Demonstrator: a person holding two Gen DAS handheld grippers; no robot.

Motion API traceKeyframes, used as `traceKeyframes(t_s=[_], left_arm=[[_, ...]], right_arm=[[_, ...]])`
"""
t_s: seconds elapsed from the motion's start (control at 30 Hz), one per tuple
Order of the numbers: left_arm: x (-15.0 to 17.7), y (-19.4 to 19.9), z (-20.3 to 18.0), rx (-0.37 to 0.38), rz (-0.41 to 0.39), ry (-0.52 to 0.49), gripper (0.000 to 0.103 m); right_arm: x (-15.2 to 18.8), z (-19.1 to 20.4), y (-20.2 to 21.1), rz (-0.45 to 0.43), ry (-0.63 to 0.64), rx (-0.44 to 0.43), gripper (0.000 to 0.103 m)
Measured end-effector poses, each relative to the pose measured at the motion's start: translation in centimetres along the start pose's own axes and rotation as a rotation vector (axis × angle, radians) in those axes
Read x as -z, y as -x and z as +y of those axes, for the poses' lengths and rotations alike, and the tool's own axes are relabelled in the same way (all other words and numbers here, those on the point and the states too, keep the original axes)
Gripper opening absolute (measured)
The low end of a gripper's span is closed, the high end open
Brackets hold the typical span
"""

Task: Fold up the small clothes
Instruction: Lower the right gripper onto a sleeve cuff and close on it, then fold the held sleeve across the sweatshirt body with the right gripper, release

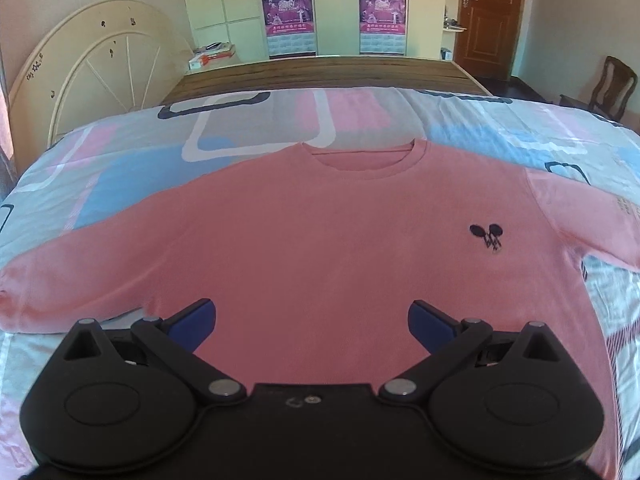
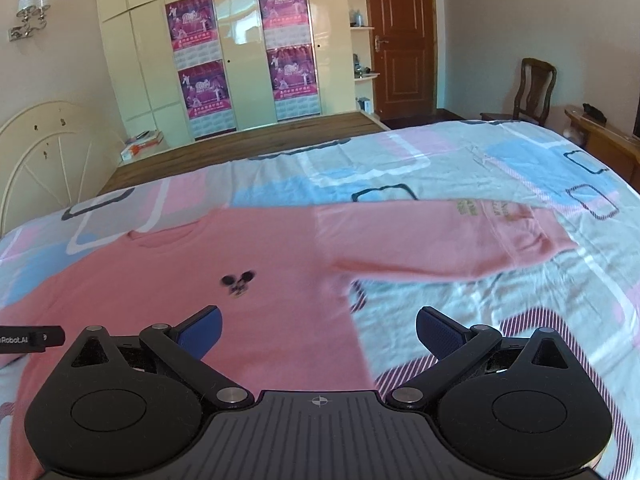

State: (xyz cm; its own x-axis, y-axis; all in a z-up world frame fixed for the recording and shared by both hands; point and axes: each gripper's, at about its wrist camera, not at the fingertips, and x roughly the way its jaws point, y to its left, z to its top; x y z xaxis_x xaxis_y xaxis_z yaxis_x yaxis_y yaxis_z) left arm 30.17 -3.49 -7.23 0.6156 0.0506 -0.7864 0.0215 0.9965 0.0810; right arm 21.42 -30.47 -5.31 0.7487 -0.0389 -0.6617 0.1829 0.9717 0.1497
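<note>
A pink long-sleeved sweater (image 1: 312, 232) lies flat and face up on the bed, neckline away from me, with a small dark emblem (image 1: 486, 238) on its chest. Both sleeves are spread out sideways. My left gripper (image 1: 312, 322) hovers open over the lower middle of the sweater, nothing between its blue pads. In the right wrist view the same sweater (image 2: 240, 280) stretches left, its right sleeve (image 2: 460, 240) reaching out across the quilt. My right gripper (image 2: 319, 330) is open above the sweater's right side edge near the hem.
The quilt (image 1: 248, 136) has pink, blue and white blocks. Bare wooden bed slats (image 1: 320, 74) lie beyond it. A cream round headboard (image 1: 96, 64) leans at left. A wardrobe (image 2: 240, 52) with posters, a brown door (image 2: 400, 36) and a wooden chair (image 2: 534, 92) stand farther back.
</note>
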Motion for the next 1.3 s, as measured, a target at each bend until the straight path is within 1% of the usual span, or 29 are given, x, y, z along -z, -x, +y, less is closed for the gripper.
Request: traceKeyframes(t_s=[0.13, 0.27, 0.33, 0.37, 0.5, 0.57, 0.7, 0.8, 0.87, 0.97, 1.0, 1.03, 1.13, 1.17, 1.2, 1.23, 1.3], left_arm=[[-1.0, -1.5, -3.1, 0.005, 0.009, 0.004, 0.102], [-1.7, -3.0, -6.3, 0.01, 0.008, 0.002, 0.101], [-2.0, -3.9, -7.9, 0.013, 0.009, -0.009, 0.1], [-2.2, -4.3, -8.7, 0.015, 0.012, -0.016, 0.099], [-2.7, -5.9, -11.1, 0.044, 0.024, -0.03, 0.098], [-2.8, -6.6, -11.9, 0.062, 0.035, -0.026, 0.098], [-3.0, -7.6, -12.9, 0.073, 0.046, -0.029, 0.096], [-3.1, -8.1, -13.3, 0.078, 0.041, -0.042, 0.094], [-3.2, -8.5, -13.5, 0.076, 0.048, -0.053, 0.093], [-3.4, -9.2, -13.8, 0.061, 0.056, -0.061, 0.09], [-3.5, -9.4, -13.8, 0.06, 0.059, -0.06, 0.089], [-3.6, -9.7, -13.8, 0.062, 0.062, -0.058, 0.087], [-3.8, -10.4, -13.7, 0.07, 0.071, -0.054, 0.084], [-3.9, -10.6, -13.7, 0.068, 0.076, -0.055, 0.083], [-4.0, -10.8, -13.6, 0.068, 0.08, -0.057, 0.08], [-4.0, -10.9, -13.5, 0.072, 0.083, -0.061, 0.076], [-4.0, -11.0, -13.2, 0.08, 0.088, -0.057, 0.072]], right_arm=[[-1.3, -3.3, -2.1, 0.002, -0.002, 0.006, 0.102], [-2.3, -7.5, -4.4, 0.015, -0.02, 0.025, 0.102], [-2.7, -9.7, -5.7, 0.029, -0.036, 0.041, 0.078], [-2.9, -10.8, -6.4, 0.044, -0.05, 0.045, 0.075], [-3.1, -15.8, -9.0, 0.086, -0.133, 0.093, 0.075], [-3.0, -18.0, -9.9, 0.1, -0.171, 0.124, 0.075], [-2.8, -22.2, -11.3, 0.12, -0.259, 0.18, 0.075], [-2.9, -24.5, -12.2, 0.133, -0.333, 0.187, 0.075], [-3.2, -26.0, -12.8, 0.12, -0.374, 0.22, 0.075], [-3.6, -28.1, -13.9, 0.115, -0.441, 0.232, 0.075], [-3.8, -28.5, -14.3, 0.11, -0.446, 0.246, 0.069], [-4.0, -28.9, -14.8, 0.106, -0.447, 0.26, 0.057], [-4.4, -29.6, -15.4, 0.079, -0.435, 0.28, 0.043], [-4.6, -29.7, -15.6, 0.076, -0.432, 0.283, 0.041], [-4.7, -29.7, -15.6, 0.072, -0.427, 0.286, 0.032], [-4.8, -29.8, -16.1, 0.067, -0.426, 0.282, 0.01], [-5.0, -29.8, -15.9, 0.049, -0.437, 0.256, 0.009]])
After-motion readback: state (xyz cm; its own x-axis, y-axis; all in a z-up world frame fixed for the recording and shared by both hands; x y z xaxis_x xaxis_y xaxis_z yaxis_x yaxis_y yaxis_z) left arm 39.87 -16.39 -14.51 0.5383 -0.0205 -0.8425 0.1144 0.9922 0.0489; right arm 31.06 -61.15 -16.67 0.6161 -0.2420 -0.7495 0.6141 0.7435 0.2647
